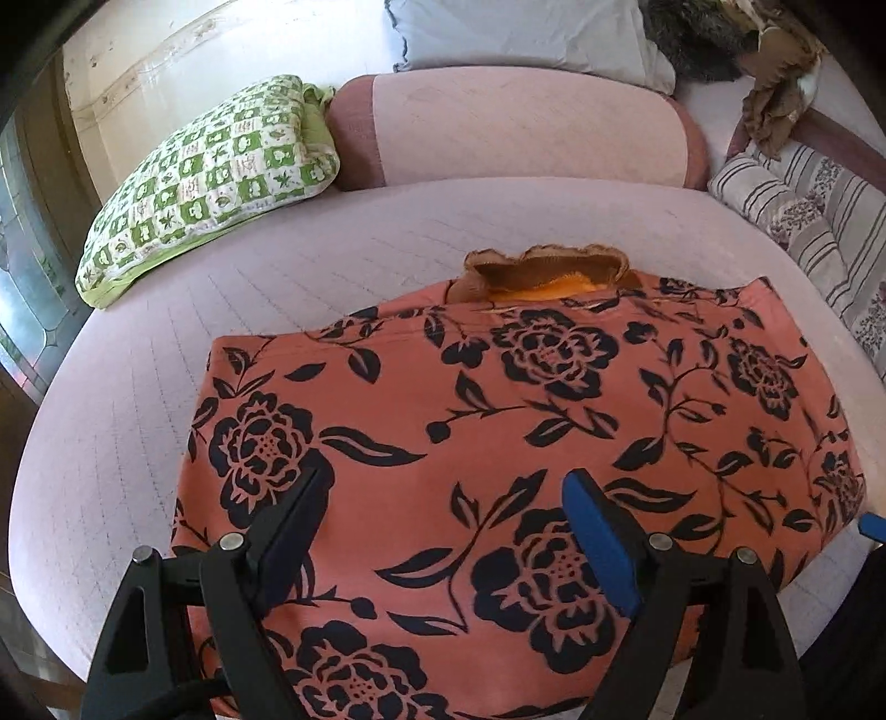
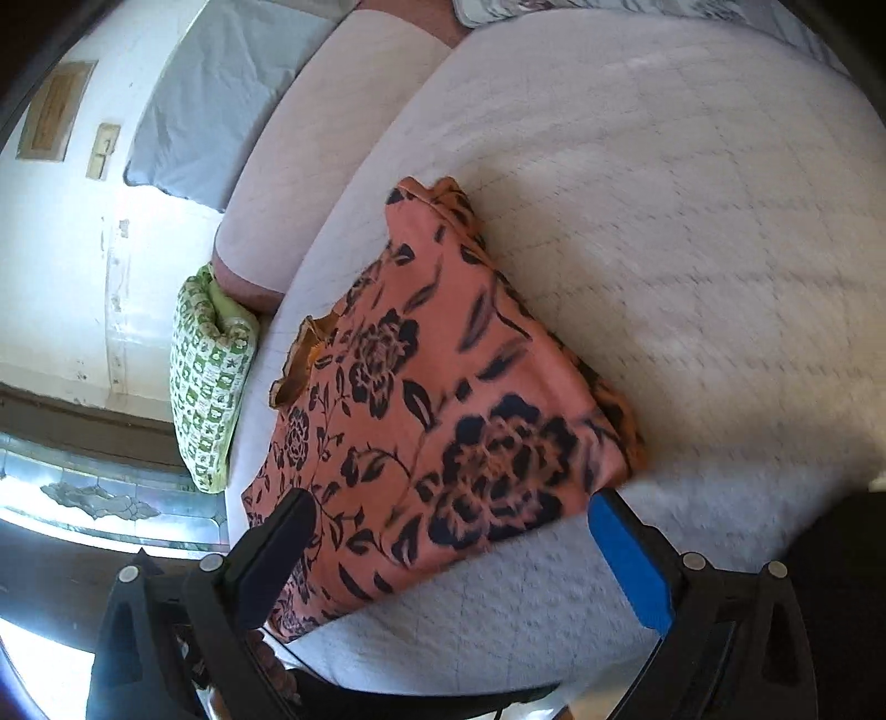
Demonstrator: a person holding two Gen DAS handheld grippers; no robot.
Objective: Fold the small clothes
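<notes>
folded salmon-pink garment with a black flower print, lying flat on the pale quilted mattress and filling the centre and lower half of the left wrist view. at its far edge, just above centre of that frame, a ruffled brown collar with an orange lining peeking out from under the top layer. left gripper low in the frame, above the near part of the cloth, fingers spread wide, nothing pinched between them; black pad at lower left, blue pad at lower right; contact with the fabric impossible to tell. green-and-white checked pillow at upper left, a pink bolster across the top centre, a grey-white pillow behind it, striped bedding at the right edge, crumpled brown cloth at upper right. in the right wrist view, same garment lying diagonally from upper centre to lower left, blurred, its right edge showing stacked layers. right gripper at the bottom of that frame, fingers likewise spread apart, black pad over the garment's lower-left corner, blue pad beside its lower-right corner over bare mattress; nothing gripped. checked pillow at left, patterned glass pane at lower left.
</notes>
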